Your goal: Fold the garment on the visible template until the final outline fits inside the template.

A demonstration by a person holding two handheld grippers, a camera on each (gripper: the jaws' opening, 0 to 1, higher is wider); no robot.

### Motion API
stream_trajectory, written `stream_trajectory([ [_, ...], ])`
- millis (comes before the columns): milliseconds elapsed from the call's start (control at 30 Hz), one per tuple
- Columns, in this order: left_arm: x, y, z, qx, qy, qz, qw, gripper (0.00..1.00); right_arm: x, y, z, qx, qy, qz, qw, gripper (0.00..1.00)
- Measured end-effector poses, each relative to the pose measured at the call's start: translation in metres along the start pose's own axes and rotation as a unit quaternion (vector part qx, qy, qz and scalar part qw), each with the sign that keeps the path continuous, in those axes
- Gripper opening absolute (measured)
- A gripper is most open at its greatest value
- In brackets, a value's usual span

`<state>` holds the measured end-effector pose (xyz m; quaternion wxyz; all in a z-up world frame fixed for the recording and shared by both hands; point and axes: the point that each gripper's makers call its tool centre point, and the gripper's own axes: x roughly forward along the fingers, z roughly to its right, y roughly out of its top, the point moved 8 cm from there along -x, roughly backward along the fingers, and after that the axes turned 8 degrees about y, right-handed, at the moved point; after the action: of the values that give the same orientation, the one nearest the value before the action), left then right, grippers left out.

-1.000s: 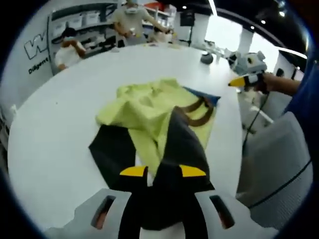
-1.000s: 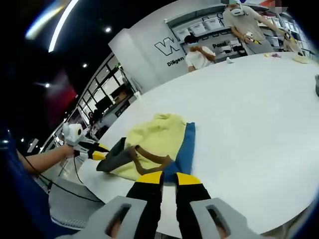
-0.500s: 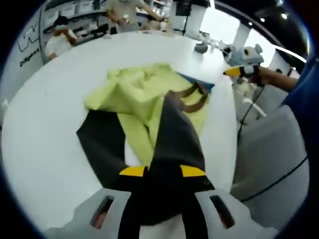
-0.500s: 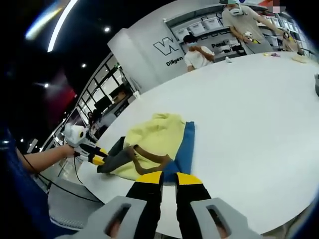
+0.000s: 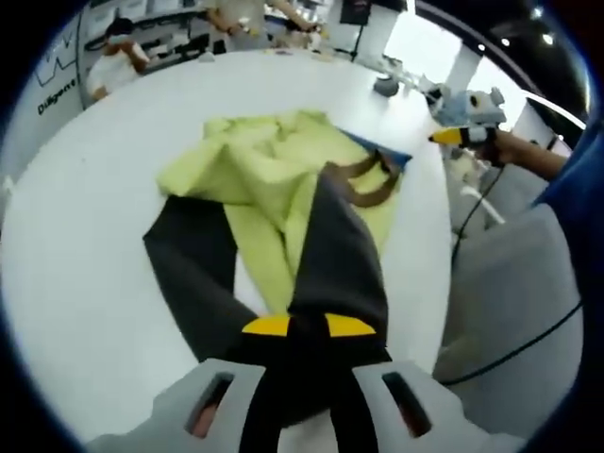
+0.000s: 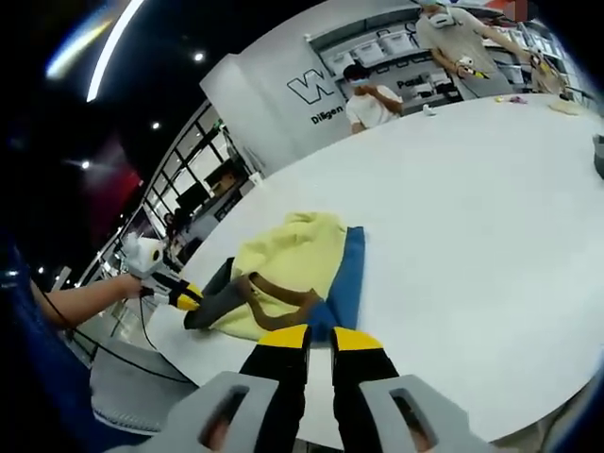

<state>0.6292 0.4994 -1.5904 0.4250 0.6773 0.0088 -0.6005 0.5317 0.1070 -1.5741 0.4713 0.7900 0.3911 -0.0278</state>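
The left gripper (image 5: 309, 327) is clamped on a dark part of the garment (image 5: 283, 203), lifting it off the white table (image 5: 85, 236). The right gripper (image 6: 320, 338) has its jaws pressed together at the near corner of the blue template (image 6: 345, 279). The yellow garment lies crumpled across that template, near the table's edge
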Motion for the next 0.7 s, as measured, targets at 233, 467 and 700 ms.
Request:
stream_trajectory([
  [233,-0.01,0.001,0.001,0.009,0.017,0.016,0.9997,0.0,0.002,0.001,-0.002,-0.001,0.006,0.002,1.0,0.03],
  [467,-0.028,0.007,0.004,0.015,0.038,0.041,0.9983,0.0,0.005,0.002,-0.002,-0.01,0.013,0.0,0.9999,0.03],
  [700,-0.06,0.018,0.007,0.034,0.074,0.08,0.9935,0.0,0.008,-0.002,-0.004,-0.033,0.021,-0.017,0.9991,0.08],
])
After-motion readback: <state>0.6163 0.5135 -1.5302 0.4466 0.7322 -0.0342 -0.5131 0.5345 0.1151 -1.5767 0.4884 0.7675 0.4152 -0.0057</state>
